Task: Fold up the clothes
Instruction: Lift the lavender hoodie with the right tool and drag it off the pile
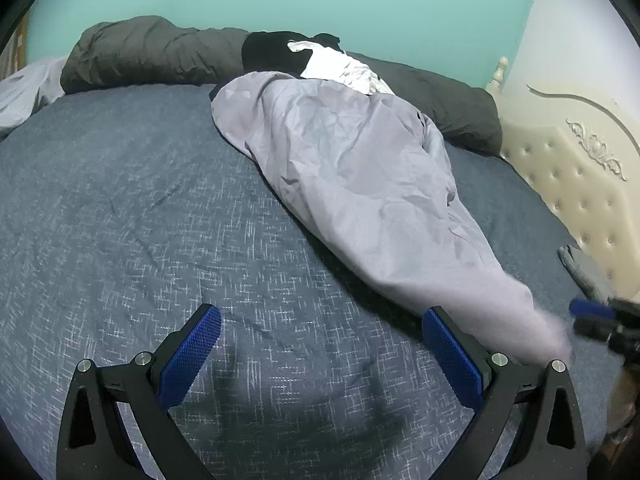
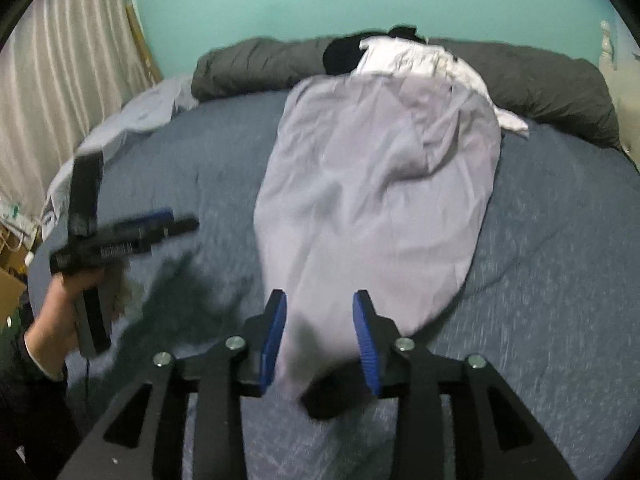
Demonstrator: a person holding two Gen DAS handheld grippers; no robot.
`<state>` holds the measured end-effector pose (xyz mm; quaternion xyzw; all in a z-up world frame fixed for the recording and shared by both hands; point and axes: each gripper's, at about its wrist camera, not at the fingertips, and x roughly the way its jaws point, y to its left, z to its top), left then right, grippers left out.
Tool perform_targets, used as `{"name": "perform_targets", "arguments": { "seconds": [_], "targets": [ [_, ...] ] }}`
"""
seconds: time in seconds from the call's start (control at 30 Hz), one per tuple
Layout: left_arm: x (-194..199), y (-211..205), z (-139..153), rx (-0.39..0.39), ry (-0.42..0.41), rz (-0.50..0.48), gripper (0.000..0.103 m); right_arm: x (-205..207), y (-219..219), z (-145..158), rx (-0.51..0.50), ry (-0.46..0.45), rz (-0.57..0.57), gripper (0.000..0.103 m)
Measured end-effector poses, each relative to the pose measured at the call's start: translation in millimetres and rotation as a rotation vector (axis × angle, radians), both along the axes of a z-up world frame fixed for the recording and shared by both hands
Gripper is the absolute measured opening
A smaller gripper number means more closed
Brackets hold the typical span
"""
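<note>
A light grey garment [image 1: 360,184] lies lengthwise on the blue bed cover [image 1: 120,208], its far end against the pile at the back. In the right wrist view the garment's [image 2: 372,200] narrow near end hangs blurred between the blue pads [image 2: 276,328] of my right gripper [image 2: 320,298]. The jaws stand apart and the cloth looks loose between them. My left gripper [image 1: 322,312] is wide open over bare bed cover, just left of the garment's near end, and holds nothing. It shows from the side at the left of the right wrist view [image 2: 180,221], held by a hand [image 2: 68,292].
A rolled dark grey duvet [image 1: 160,56] runs along the back, with black clothing [image 1: 272,52] and a white garment [image 1: 344,72] on it. A cream tufted headboard [image 1: 580,168] stands at the right. A pale curtain [image 2: 60,80] and another light cloth [image 2: 140,112] are at the left.
</note>
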<state>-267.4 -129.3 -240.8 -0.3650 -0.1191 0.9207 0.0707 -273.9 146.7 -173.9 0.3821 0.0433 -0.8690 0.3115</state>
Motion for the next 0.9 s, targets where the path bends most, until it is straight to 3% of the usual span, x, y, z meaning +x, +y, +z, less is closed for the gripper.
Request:
{"name": "perform_targets", "arguments": {
  "seconds": [0.1,0.27,0.37,0.57,0.6,0.63,0.7,0.8,0.9],
  "targets": [
    [-0.4,-1.2,0.5,0.001,-0.002,0.003,0.103,-20.8,-2.1,-4.4,0.015,-0.027,-0.052,0.059],
    [-0.2,-2.7,1.2,-0.002,0.001,0.008,0.103,-66.0,0.2,-45.7,0.038,-0.200,-0.155,0.061],
    [-0.7,-5.2,0.7,0.003,0.001,0.010,0.103,-82.2,12.7,-68.6,0.037,-0.242,-0.264,0.064],
    [-2.5,-9.0,-1.3,0.007,-0.005,0.016,0.103,-102.6,32.3,-96.9,-0.068,-0.341,-0.358,0.064],
    [-2.4,-10.0,-1.4,0.009,-0.005,0.018,0.103,-102.8,32.5,-98.0,-0.088,-0.346,-0.346,0.061],
    [-2.4,-10.5,-1.2,0.011,-0.004,0.020,0.103,-101.7,31.8,-97.2,-0.105,-0.341,-0.329,0.045],
    [-2.3,-11.3,-1.1,0.015,-0.003,0.021,0.103,-95.5,26.6,-90.3,-0.108,-0.301,-0.294,0.028],
    [-1.1,-9.8,1.1,0.029,-0.001,0.015,0.103,-85.0,19.3,-75.6,-0.106,-0.241,-0.251,0.015],
    [0.2,-8.2,3.4,0.043,0.001,0.008,0.103,-78.5,19.7,-53.9,-0.146,-0.198,-0.213,0.010]
  ]
}}
